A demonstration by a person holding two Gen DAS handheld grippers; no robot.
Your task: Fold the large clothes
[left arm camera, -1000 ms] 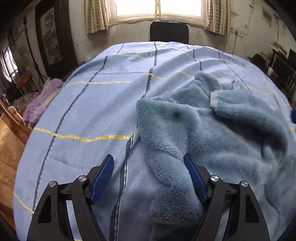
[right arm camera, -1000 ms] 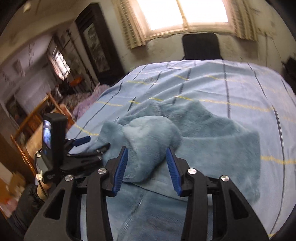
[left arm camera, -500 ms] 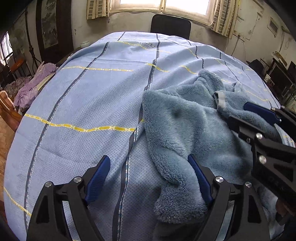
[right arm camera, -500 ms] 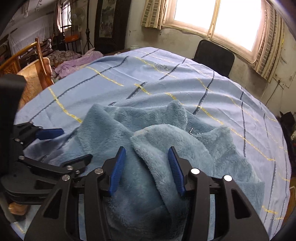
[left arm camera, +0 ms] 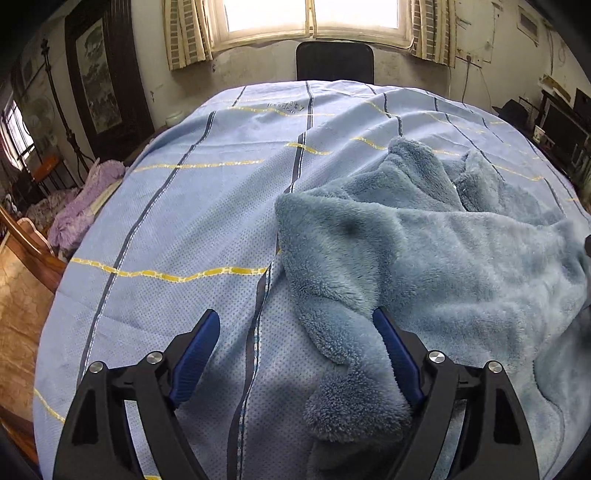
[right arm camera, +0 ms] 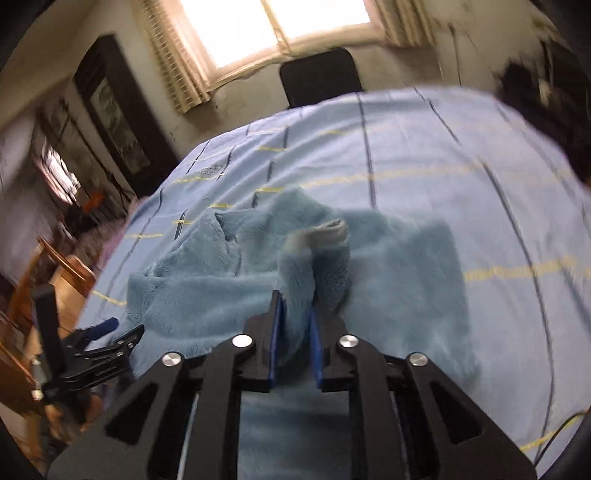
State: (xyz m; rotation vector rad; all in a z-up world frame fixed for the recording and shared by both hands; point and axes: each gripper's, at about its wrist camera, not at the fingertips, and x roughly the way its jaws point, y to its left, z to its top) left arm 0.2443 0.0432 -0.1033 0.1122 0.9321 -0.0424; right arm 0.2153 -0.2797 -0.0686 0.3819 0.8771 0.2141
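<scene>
We have the fleece garment (right arm camera: 388, 280) pinched in the right gripper (right arm camera: 295, 332); the left gripper (left arm camera: 295, 354) waits with its jaws spread wide.

We see no containers here. The crumpled blue fleece lies on the surface under a light blue cloth (left arm camera: 207, 206) with dark stripes and yellow lines. Our right jaws are clenched on a raised fold of the fleece, its pale cuff (right arm camera: 332, 229) standing just beyond them. A lobe of the fleece's near edge lies between our left jaws, against the right-hand finger (left arm camera: 397, 354). Beyond the fleece, at the far edge of the cloth, a black chair (left arm camera: 334, 62) stands below a bright window (left arm camera: 310, 16) with striped curtains (left arm camera: 186, 33). Left of the fleece, off the cloth, we see a purple bundle (left arm camera: 85, 206).
</scene>
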